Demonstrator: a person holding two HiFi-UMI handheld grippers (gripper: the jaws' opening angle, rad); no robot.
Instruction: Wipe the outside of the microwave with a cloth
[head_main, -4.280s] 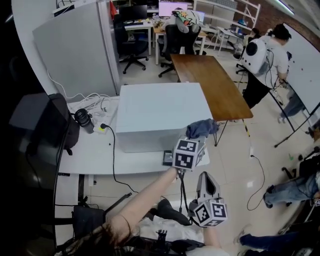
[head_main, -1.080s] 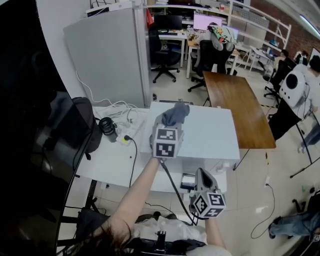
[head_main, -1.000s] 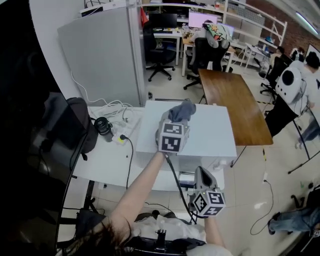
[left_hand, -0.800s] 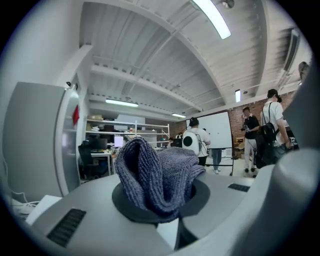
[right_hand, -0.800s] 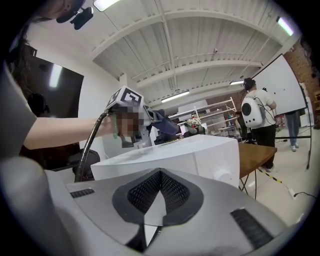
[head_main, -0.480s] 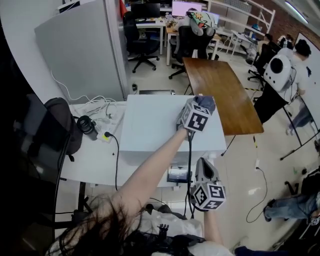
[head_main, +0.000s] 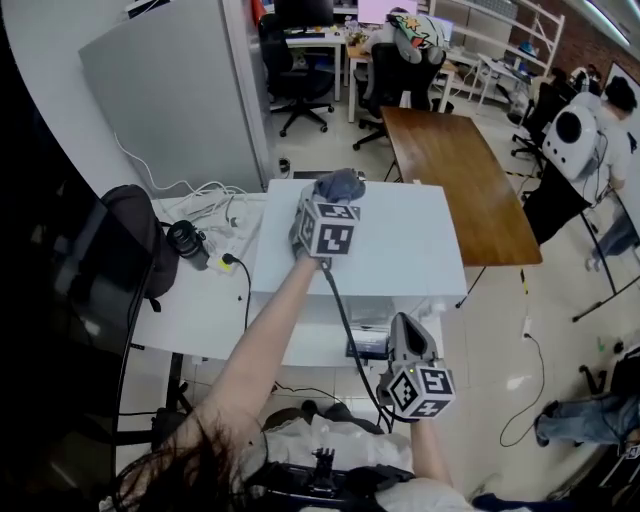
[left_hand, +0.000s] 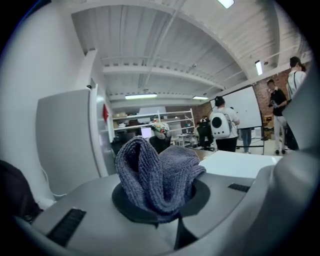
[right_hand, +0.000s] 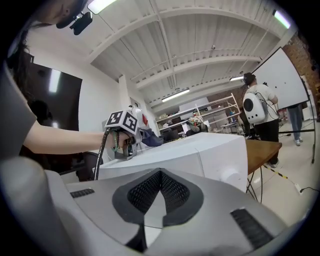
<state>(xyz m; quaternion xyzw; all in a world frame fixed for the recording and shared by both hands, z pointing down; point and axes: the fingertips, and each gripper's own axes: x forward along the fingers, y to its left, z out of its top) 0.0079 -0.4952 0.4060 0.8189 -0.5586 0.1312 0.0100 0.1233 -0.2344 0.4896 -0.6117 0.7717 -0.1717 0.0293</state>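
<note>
Left claw (left_hand: 161, 212) pinches my blue-grey knitted cloth (left_hand: 159, 175) at the far-left top corner of the white boxy microwave (head_main: 400, 250); right claw (right_hand: 159, 200), pressed together and empty, hangs below its front. Hard dragging could tug the cloth free.

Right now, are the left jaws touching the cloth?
Touching. The left gripper view shows the left gripper shut on the cloth, which is pinched between its jaws.

In the head view, the left gripper's (head_main: 324, 206) marker cube covers most of the cloth (head_main: 338, 184), and the forearm (head_main: 275, 330) crosses the microwave's (head_main: 400, 250) front. A small dark object (head_main: 368, 348) at the desk's (head_main: 200, 310) lower edge is too small to identify.
</note>
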